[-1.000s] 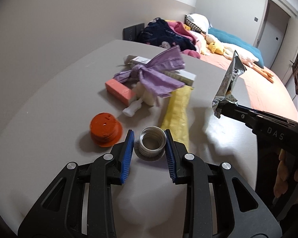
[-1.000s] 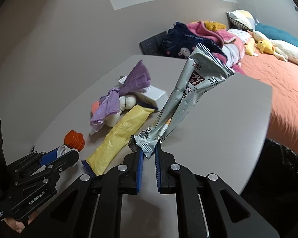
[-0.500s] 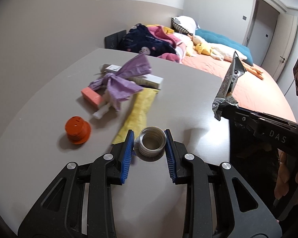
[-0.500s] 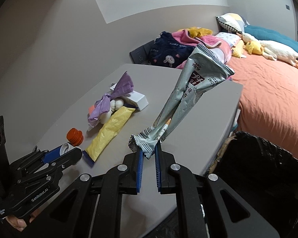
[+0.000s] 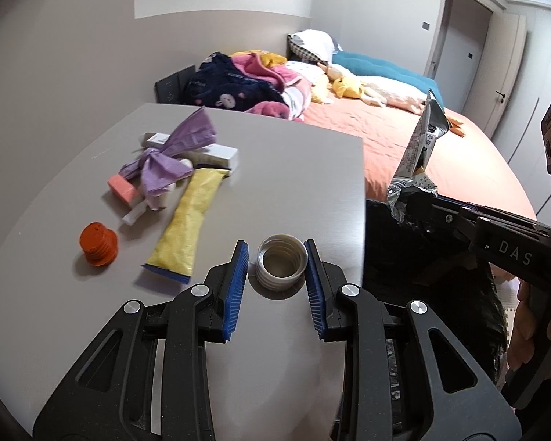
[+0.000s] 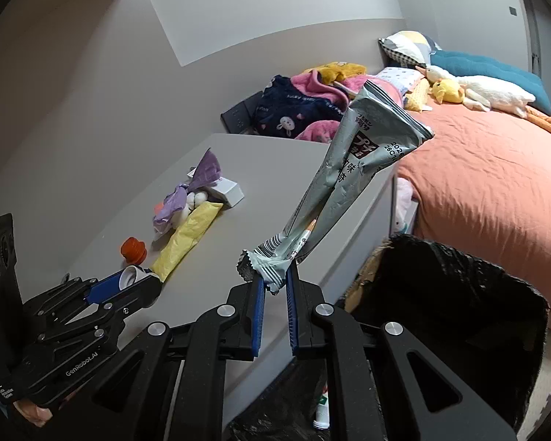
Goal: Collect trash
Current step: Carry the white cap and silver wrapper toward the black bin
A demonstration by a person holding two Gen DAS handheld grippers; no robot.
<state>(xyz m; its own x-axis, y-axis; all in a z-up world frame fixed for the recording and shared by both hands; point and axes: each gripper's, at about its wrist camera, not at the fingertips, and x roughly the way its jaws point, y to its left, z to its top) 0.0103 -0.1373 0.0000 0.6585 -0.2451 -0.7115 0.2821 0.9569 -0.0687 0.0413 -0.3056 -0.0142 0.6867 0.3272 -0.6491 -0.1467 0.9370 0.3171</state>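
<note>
Clamping a white threaded cap (image 5: 282, 261) between its blue pads, the left gripper (image 5: 276, 273) holds it above the near edge of the grey table (image 5: 297, 169), open side facing the camera. The right gripper (image 6: 274, 286) pinches the crimped end of one silver snack wrapper (image 6: 352, 169), which stands up from the jaws; dark Japanese print and the digits "202" and "28C" show on it. "DAS" is printed on the right gripper's body in the left wrist view, "GenRobot.AI" on the left gripper's body in the right wrist view. Below the right gripper gapes a bin lined with a black bag (image 6: 459, 294), beside the table's corner. On the table lie one orange ridged cap (image 5: 98, 244), one yellow pouch (image 5: 187, 231), one knotted purple bag (image 5: 172, 154), one pink block (image 5: 123, 190) and a white box (image 5: 222, 154). Beyond stands a bed (image 5: 422, 147) with an orange sheet.
</note>
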